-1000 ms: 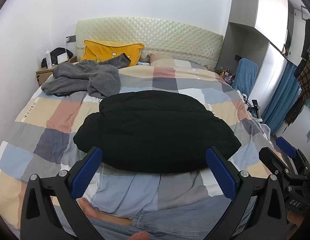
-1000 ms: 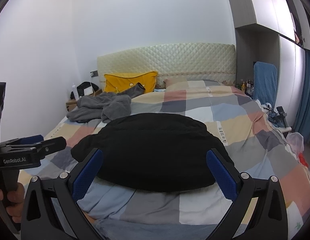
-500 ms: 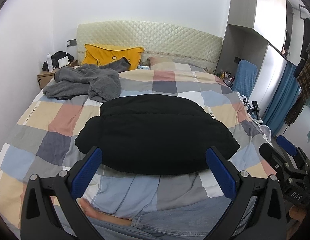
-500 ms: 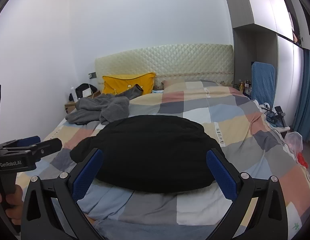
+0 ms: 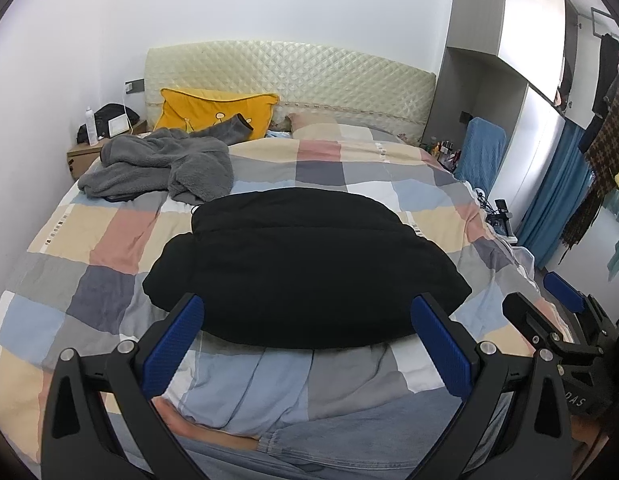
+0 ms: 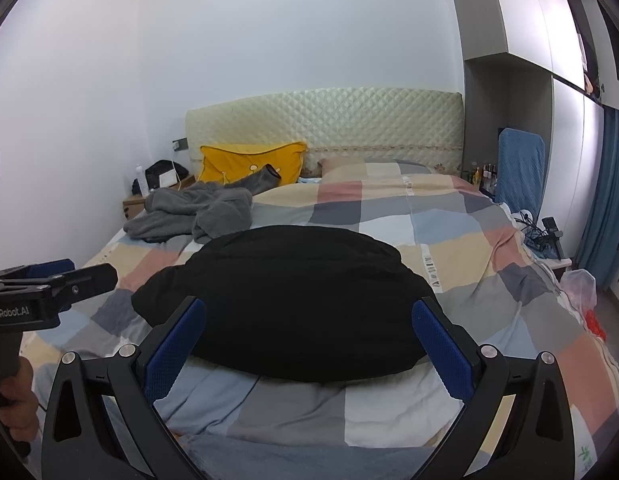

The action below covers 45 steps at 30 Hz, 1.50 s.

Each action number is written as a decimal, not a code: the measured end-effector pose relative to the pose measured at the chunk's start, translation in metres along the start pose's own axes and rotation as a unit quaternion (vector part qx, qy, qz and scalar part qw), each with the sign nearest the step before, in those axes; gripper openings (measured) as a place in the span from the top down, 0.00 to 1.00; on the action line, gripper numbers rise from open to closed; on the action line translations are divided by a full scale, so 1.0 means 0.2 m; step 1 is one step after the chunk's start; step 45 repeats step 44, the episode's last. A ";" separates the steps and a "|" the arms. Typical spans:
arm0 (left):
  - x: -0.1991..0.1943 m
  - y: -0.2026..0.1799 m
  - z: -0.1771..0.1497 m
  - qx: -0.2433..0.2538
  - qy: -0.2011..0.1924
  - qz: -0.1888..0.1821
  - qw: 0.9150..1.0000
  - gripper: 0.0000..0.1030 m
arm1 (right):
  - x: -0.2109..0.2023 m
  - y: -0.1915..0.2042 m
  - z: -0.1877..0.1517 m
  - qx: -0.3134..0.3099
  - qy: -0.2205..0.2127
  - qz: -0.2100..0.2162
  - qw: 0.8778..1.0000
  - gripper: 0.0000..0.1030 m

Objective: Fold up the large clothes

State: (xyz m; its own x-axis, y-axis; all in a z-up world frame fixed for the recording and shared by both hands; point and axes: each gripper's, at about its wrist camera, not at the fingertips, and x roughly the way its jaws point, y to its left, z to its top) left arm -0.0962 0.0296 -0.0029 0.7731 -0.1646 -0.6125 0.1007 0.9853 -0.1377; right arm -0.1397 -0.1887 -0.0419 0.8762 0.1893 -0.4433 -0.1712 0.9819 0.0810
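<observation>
Both grippers, left (image 5: pixel 307 344) & right (image 6: pixel 309 344), jaws spread, empty: you'd best pinch black jacket (image 5: pixel 305 264) near edge, centre frame, w/ both.

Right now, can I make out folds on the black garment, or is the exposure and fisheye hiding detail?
Left wrist: black garment nearly featureless, faint seams only; edges bend, corners vignetted. Right wrist: garment equally dark, no glare, focus sharp.

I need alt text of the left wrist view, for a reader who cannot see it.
A black padded jacket lies flat on a bed with a checked quilt, just beyond the open left tool. A crumpled grey garment and a yellow pillow lie near the headboard; the right tool shows at the right edge.
</observation>
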 end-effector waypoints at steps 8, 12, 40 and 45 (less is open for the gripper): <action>0.01 0.02 -0.01 -0.001 0.004 0.008 1.000 0.00 | 0.00 0.01 -0.01 -0.004 0.002 -0.003 1.000 0.00; 0.00 0.02 -0.02 0.005 -0.001 0.019 1.000 0.00 | -0.01 0.01 -0.01 -0.004 -0.001 -0.001 1.000 0.00; -0.01 0.00 -0.03 0.006 -0.001 0.017 1.000 0.00 | -0.08 0.02 -0.01 0.020 -0.014 0.009 1.000 0.00; -0.03 -0.02 -0.04 0.009 -0.005 0.013 1.000 0.00 | -0.10 0.02 -0.01 0.019 -0.017 0.008 1.000 0.00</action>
